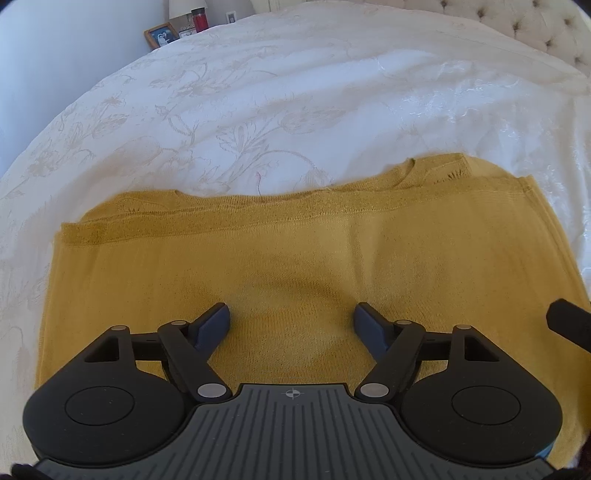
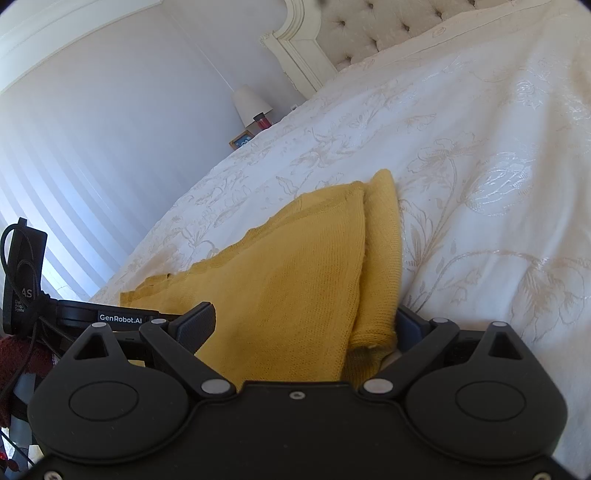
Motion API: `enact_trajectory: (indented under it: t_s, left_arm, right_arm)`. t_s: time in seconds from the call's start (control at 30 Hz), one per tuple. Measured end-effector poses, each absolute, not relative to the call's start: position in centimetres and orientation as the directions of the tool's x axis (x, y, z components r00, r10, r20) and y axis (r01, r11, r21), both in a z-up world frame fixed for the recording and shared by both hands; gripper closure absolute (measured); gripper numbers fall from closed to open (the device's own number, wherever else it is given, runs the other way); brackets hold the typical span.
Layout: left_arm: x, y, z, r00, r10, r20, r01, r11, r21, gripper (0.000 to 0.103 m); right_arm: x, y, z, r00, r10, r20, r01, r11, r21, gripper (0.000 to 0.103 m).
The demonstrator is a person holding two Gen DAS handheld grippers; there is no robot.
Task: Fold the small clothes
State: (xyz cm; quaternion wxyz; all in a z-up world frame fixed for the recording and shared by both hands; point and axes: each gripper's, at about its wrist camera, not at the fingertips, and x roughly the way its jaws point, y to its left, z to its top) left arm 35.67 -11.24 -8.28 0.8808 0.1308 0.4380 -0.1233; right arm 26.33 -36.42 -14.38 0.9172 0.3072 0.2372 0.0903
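**Mustard knit, part-folded on bed: risks and setting**

Left gripper (image 1: 291, 325): jaws apart, nothing between them, poised over the near middle of the yellow knit garment (image 1: 236, 266). Risk: a pinch here may bunch the top layer only.
Right gripper (image 2: 306, 325): jaws spread around the garment's near right corner; grip cannot be told. Risk: the stacked edges may slide apart.
Bed: white floral bedspread (image 1: 258, 103), tufted headboard (image 2: 369, 33) far, lamp (image 2: 251, 103) far left.

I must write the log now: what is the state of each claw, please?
Left claw: open, above the yellow garment, holding nothing.
Right claw: open wide around the garment's folded edge; a grip cannot be told.
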Motion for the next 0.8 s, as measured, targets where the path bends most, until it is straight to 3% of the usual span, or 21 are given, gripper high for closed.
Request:
enact_trajectory:
  t_s: [0.27,0.8]
  left_arm:
    - [32.7,-7.6,-7.7,0.588,-0.178,-0.789,0.295,0.956,0.005,0.025]
    - [26.2,7.0,-5.7,0.677,-0.072,-0.733,0.081,0.996,-0.022,0.025]
  right_arm:
    - [26.6,-36.3,-14.3,0.865,0.316,-0.390,-0.018,0.797,0.604,0.005]
    - [29.0,-37.1,-13.0,0.760,0.389,-0.521,0.031,0.778,0.627,0.005]
